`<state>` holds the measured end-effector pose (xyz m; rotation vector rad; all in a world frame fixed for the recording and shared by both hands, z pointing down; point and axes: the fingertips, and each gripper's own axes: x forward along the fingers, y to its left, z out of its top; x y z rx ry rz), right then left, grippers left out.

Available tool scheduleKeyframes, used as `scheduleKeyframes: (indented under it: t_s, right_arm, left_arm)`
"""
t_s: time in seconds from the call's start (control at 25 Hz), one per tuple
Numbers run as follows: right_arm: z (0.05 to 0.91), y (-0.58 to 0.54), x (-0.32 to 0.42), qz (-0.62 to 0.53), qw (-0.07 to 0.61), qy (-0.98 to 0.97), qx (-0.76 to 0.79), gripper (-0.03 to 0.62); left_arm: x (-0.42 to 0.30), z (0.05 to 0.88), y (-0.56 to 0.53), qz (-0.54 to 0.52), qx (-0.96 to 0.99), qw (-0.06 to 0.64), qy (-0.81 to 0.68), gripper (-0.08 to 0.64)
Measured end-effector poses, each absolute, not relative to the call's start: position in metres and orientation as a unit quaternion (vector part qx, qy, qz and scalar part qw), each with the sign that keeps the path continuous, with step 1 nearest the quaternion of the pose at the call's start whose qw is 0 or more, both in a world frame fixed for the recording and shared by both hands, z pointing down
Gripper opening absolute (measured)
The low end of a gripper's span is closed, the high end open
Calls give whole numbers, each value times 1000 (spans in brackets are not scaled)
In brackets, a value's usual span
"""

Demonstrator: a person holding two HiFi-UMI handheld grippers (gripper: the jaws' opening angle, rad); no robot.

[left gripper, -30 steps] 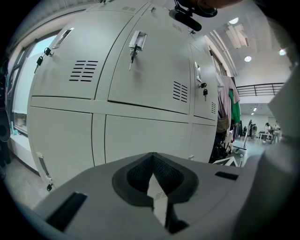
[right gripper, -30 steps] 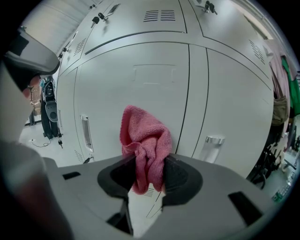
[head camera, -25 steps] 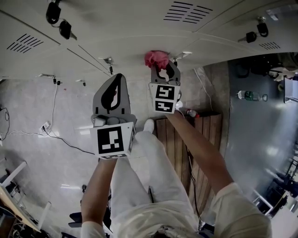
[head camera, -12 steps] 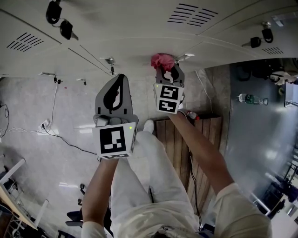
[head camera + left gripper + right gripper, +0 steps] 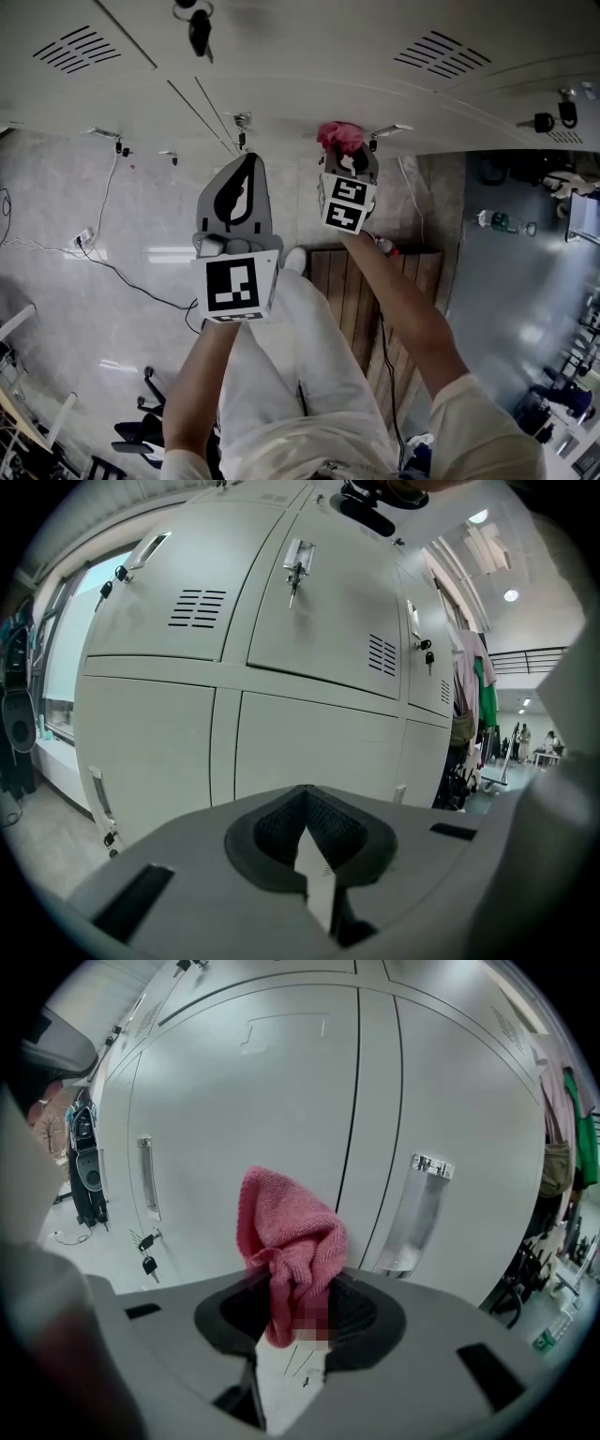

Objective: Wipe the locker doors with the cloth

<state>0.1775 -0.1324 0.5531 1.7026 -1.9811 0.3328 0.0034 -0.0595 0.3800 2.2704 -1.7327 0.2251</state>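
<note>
Your right hand-held gripper point(image 5: 295, 1288) pinches the cloth point(image 5: 286, 1232) by what seems a small bunch, so rubbing the locker door point(image 5: 253, 1101) could pull it out.

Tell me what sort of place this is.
Probably a locker or changing room: pale metal lockers with vent slots, keys hanging in their locks, and clothes hanging at the far end.

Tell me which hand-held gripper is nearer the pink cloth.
Right. The right hand-held gripper is clamped on the pink cloth; the left hand-held gripper is shut, empty, apart to its left.
</note>
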Motion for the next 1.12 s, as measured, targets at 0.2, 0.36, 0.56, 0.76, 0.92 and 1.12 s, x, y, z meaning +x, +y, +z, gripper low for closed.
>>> scheduleKeyframes:
  t_s: [0.2, 0.36, 0.56, 0.76, 0.92, 1.12]
  right_arm:
    - [567, -132, 172, 135, 257, -717, 634, 146]
    - [575, -132, 167, 155, 255, -707, 642, 146]
    - [578, -132, 160, 170, 247, -696, 652, 146]
    - [579, -131, 154, 184, 237, -688, 661, 147]
    - [580, -130, 148, 185, 239, -688, 660, 147]
    - [580, -131, 135, 185, 238, -690, 657, 147]
  left_arm:
    - [-10, 386, -59, 74, 781, 141, -604, 3]
    - [-21, 388, -57, 74, 778, 143, -608, 3]
    - [-34, 390, -54, 74, 774, 147, -611, 3]
    - [-44, 391, -52, 73, 773, 149, -613, 3]
    - [-50, 393, -49, 73, 772, 150, -613, 3]
    - [-58, 394, -48, 69, 771, 153, -614, 3]
